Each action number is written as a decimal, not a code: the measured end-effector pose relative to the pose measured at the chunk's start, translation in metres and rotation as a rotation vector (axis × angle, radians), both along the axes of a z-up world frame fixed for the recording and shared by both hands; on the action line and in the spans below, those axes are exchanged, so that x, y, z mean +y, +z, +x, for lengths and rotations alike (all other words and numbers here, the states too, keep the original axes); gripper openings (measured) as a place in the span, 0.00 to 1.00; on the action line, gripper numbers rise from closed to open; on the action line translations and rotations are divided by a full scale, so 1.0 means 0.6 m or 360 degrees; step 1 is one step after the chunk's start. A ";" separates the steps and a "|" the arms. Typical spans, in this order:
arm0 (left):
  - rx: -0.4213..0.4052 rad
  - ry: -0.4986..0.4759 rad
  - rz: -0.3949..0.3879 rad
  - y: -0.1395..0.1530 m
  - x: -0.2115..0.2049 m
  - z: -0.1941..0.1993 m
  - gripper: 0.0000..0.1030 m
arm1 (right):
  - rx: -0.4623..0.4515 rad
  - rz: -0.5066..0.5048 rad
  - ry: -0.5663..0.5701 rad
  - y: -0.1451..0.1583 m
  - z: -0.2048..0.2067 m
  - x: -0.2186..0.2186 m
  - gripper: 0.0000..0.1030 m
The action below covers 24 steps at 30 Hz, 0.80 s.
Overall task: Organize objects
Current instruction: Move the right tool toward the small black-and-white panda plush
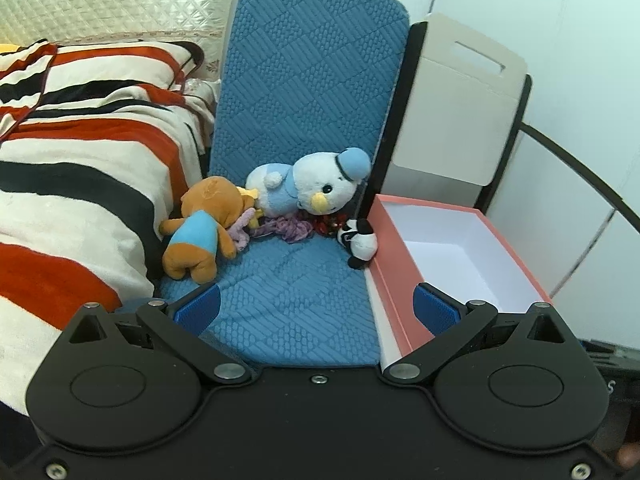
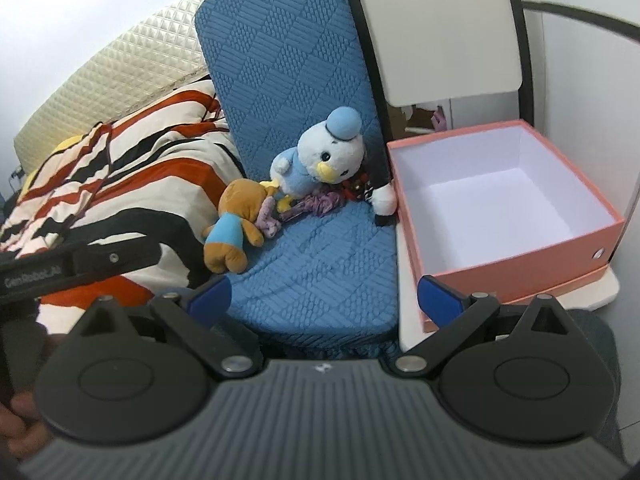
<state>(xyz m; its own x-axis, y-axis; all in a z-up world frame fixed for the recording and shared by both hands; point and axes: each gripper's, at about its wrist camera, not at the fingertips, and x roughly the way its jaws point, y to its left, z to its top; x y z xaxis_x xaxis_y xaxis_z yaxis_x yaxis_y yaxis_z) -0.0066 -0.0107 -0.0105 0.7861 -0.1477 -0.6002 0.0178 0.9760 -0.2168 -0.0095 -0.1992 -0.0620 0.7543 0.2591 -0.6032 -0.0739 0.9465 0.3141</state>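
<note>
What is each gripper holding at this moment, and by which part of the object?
Nothing is held. The left gripper and the right gripper both stand wide open over the blue cushion, short of the plush toys.

3 plush toys (image 1: 308,188), 1 box (image 2: 512,256).

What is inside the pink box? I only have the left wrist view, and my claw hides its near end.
Observer: The pink box is empty; the right wrist view shows its whole white floor bare.
Operator: Anything on its near wall?
Observer: Yes, a small metal eyelet sits near that wall's right corner.
Operator: And behind the box?
Observer: Under the beige flap there is a gap showing cardboard and a small pink item; I cannot tell what it is.
</note>
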 end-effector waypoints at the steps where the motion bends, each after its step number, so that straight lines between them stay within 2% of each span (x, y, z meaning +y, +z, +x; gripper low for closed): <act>1: -0.0003 0.0000 -0.0004 -0.001 0.000 0.003 0.99 | 0.0008 0.0006 0.0009 -0.003 0.001 0.001 0.98; 4: 0.0003 0.0005 -0.0015 -0.011 0.001 0.009 0.99 | -0.0002 -0.0009 0.0056 -0.012 0.005 0.009 0.98; 8: 0.0017 0.0011 -0.0008 -0.019 0.004 0.015 1.00 | -0.0029 -0.0013 0.0031 -0.019 0.009 0.012 0.98; 13: 0.0046 -0.0005 0.0036 -0.029 -0.002 0.025 1.00 | -0.0007 -0.0023 0.0046 -0.027 0.021 0.015 0.98; 15: 0.0066 -0.0019 0.0028 -0.032 -0.005 0.030 1.00 | 0.0011 -0.0054 0.0024 -0.031 0.023 0.016 0.98; 18: 0.0081 -0.0016 0.0037 -0.036 -0.006 0.034 1.00 | 0.0039 -0.0018 -0.0002 -0.035 0.027 0.010 0.98; 24: 0.0079 0.0008 0.0026 -0.039 -0.002 0.035 1.00 | 0.0029 -0.0042 -0.0013 -0.042 0.024 0.011 0.98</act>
<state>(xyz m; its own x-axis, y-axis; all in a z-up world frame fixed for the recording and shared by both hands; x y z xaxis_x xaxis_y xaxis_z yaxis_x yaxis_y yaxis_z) 0.0144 -0.0120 -0.0340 0.7560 -0.1339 -0.6408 0.0026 0.9795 -0.2017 0.0051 -0.1925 -0.0870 0.7453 0.2364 -0.6234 -0.0603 0.9551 0.2902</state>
